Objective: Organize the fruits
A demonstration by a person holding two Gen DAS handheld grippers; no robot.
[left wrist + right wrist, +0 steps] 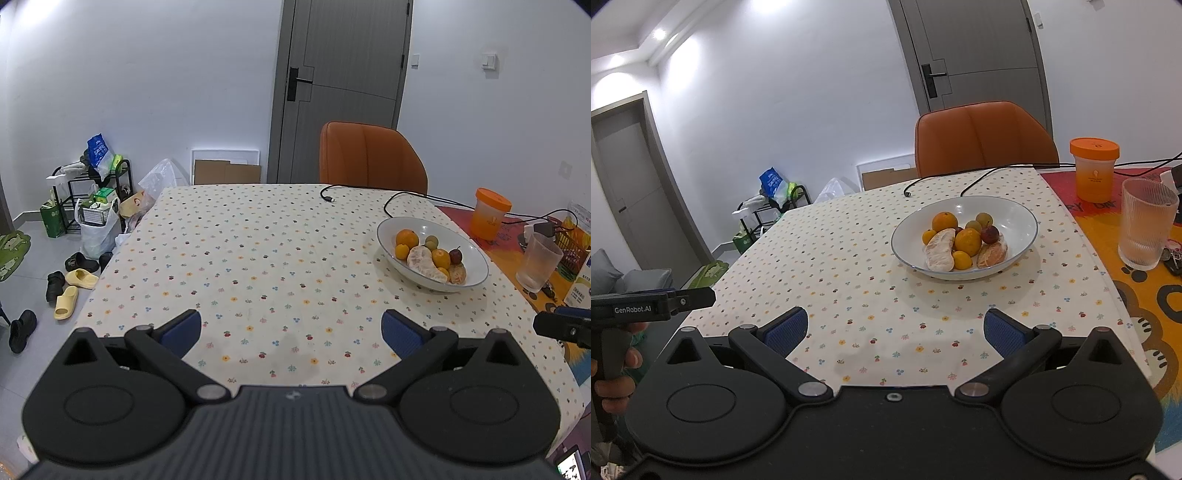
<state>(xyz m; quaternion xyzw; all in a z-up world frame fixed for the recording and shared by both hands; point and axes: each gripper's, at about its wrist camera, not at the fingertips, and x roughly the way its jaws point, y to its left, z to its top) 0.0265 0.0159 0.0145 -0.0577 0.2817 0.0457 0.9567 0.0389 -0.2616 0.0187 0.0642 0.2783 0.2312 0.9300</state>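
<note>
A white bowl [476,258] [1019,218] sits on the dotted tablecloth [258,251] [849,266], holding oranges [945,221] [407,237], peeled citrus pieces [940,254] [421,260], small yellow fruits [962,259], green plums [983,218] [430,242] and a dark red plum [990,234] [455,254]. My left gripper [291,328] stands open over the near table edge, left of the bowl, with nothing between its blue pads [184,330]. My right gripper [895,330] is also open and empty, with the bowl ahead of it.
An orange-lidded cup [1094,170] [489,212] and a ribbed glass [1147,225] [537,264] stand right of the bowl on a colourful mat. Black cables [391,201] trail behind the bowl. An orange chair [369,158] stands at the far edge. The left gripper's body and a hand [613,354] show at the left.
</note>
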